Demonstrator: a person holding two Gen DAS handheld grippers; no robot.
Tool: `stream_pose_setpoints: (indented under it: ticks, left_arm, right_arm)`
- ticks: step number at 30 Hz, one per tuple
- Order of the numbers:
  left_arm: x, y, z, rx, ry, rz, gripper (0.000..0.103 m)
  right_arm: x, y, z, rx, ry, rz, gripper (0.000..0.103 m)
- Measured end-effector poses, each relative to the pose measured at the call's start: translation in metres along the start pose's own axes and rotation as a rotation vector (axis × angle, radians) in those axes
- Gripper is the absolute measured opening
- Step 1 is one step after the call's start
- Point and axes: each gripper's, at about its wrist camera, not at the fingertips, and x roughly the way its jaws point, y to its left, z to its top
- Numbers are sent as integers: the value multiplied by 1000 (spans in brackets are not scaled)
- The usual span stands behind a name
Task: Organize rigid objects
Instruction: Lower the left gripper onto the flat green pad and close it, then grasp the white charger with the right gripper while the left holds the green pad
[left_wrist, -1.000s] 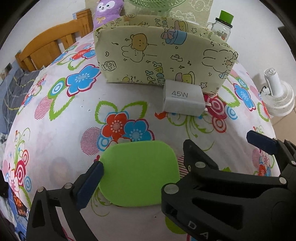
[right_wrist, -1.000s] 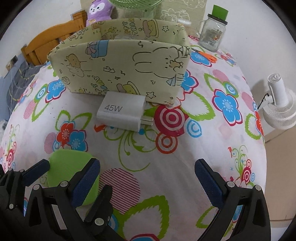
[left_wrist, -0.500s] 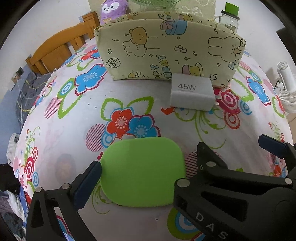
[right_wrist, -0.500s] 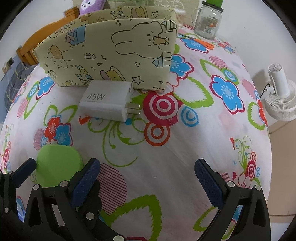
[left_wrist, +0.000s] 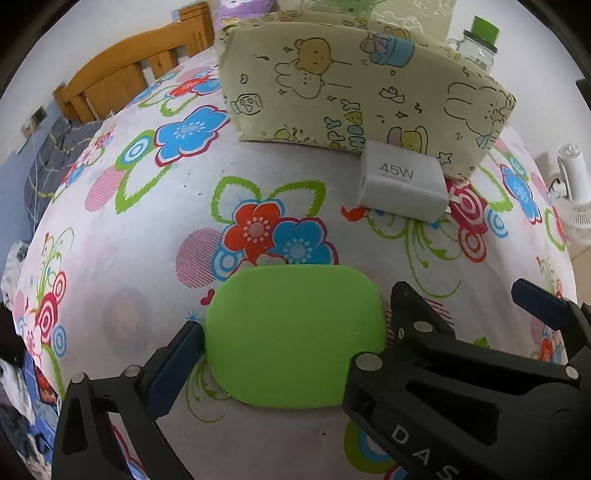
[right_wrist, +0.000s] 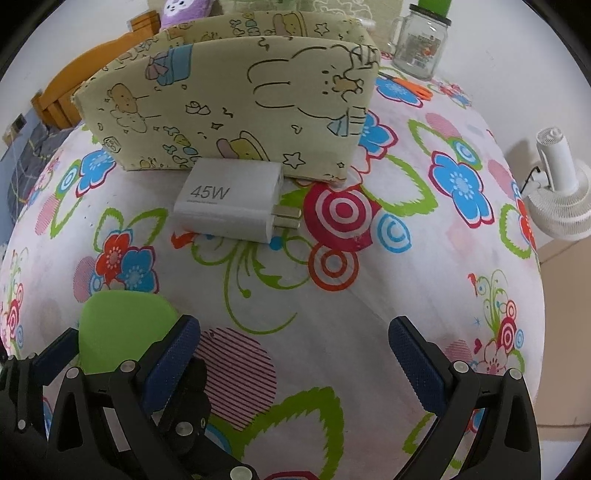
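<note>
The left gripper (left_wrist: 291, 343) is seen low over the flowered tablecloth (left_wrist: 129, 236), its jaws spread around a flat green pad (left_wrist: 293, 336). One blue fingertip (left_wrist: 177, 362) is pressed against the pad's left edge; the other side is hidden behind the right gripper's black frame, so a firm hold cannot be confirmed. The right gripper (right_wrist: 293, 362) is held wide open with nothing between its fingers, just right of the pad. Farther back, a white charger (right_wrist: 229, 201) marked 45W is lying flat, prongs pointing right, touching the front of a cartoon-printed fabric box (right_wrist: 229, 103). A glass jar (right_wrist: 421, 40) with a green lid is standing at the far right, and a white fan (right_wrist: 561, 192) is seen beyond the table's right edge.
</note>
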Motion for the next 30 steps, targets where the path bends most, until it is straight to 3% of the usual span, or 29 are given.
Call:
stream_pose_setpoints:
  ticks: [1,30]
  left_arm:
    - [-1,-1,1,14,-3,-6,95]
    - [5,18,61,223,-29,-33,95]
  right_arm:
    - [-1,0,0,1,-3,6,103]
    - [4,20,49,133,-55,-19,103]
